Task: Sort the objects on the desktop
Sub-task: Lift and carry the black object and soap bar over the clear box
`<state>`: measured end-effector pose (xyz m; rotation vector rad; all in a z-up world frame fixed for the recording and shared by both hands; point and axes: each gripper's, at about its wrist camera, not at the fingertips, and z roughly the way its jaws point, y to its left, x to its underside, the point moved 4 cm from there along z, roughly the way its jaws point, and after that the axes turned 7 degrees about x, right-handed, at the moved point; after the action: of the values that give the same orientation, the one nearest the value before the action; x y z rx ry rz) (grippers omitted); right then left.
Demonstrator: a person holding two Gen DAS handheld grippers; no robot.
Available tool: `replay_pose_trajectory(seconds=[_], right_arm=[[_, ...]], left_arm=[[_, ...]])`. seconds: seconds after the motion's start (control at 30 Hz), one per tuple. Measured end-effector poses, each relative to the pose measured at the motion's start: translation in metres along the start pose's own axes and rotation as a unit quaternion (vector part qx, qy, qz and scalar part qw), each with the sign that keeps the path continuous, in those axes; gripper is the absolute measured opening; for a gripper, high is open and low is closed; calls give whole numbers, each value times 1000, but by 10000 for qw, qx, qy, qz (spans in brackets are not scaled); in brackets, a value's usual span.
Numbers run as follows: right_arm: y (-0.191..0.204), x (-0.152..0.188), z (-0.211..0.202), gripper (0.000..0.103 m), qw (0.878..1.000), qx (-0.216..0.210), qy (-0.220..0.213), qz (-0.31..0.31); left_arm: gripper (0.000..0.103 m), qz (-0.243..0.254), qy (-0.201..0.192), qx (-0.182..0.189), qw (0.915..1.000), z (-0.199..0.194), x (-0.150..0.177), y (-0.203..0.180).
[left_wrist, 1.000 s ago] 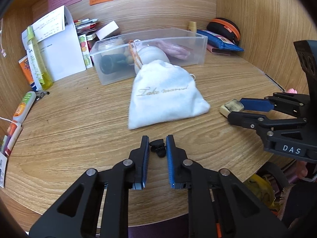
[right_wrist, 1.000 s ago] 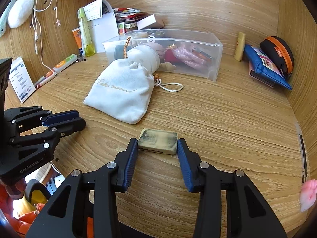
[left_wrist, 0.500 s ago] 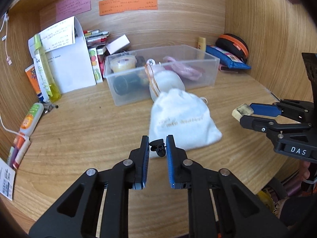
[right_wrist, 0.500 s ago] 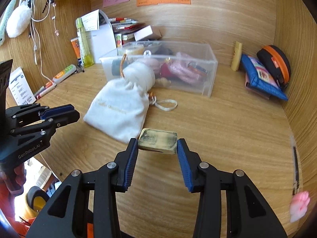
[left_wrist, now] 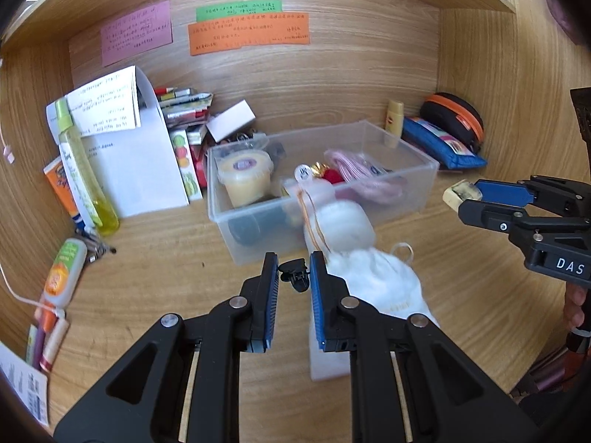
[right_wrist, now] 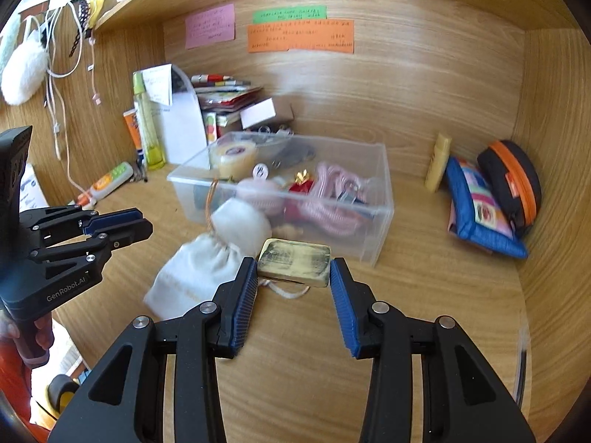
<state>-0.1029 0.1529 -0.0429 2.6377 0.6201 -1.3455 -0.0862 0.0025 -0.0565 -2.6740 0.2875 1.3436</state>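
My left gripper [left_wrist: 293,275] is shut on a small black hair clip [left_wrist: 294,274] and holds it in the air in front of the clear plastic box [left_wrist: 428,170]. My right gripper [right_wrist: 293,277] is shut on a dirty yellowish eraser [right_wrist: 294,263], also raised, near the box's front wall [right_wrist: 376,229]. The right gripper shows in the left wrist view [left_wrist: 480,201] with the eraser [left_wrist: 460,192] at its tip. A white drawstring pouch [left_wrist: 373,277] lies on the desk against the box; it also shows in the right wrist view [right_wrist: 195,277].
The box holds a tape roll [left_wrist: 245,170], a pink cord [right_wrist: 332,199] and other small things. A blue pouch [right_wrist: 476,210] and black-orange case [right_wrist: 511,181] lie at the right wall. A yellow bottle [left_wrist: 83,173], papers [left_wrist: 136,162] and tubes [left_wrist: 62,275] stand left.
Both grippers have risen and moved forward toward the box, carrying the clip and the eraser. The pouch now lies lower in both views.
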Motion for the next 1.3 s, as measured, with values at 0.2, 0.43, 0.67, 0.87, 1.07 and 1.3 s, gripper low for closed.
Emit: replay_pose_trajectory(seconds=[0.2,0.43,0.67,0.87,1.07,1.3], right_arm=[[-10,-20,14,37,10000,-7,-22,45],[-17,-46,35,37,10000,-20,-26,78],[-17,-64,58,37,10000,-31,-4,48],[-17,-73,83,37,9998,-48,162,50],[-25,-74,109,37,9987,44,437,247],[-26,-68,126,37,9976,69,646,246]], left_arm=[[16,-113,-61,19,9999,9,-21,15],[16,-181,-132,30,9997,20,-42,32],[16,-233,-128,82,9996,37,-55,45],[16,-273,-15,156,9995,57,-59,54],[16,-376,121,230,9990,76,-59,61],[16,-491,273,320,9979,91,-55,65]])
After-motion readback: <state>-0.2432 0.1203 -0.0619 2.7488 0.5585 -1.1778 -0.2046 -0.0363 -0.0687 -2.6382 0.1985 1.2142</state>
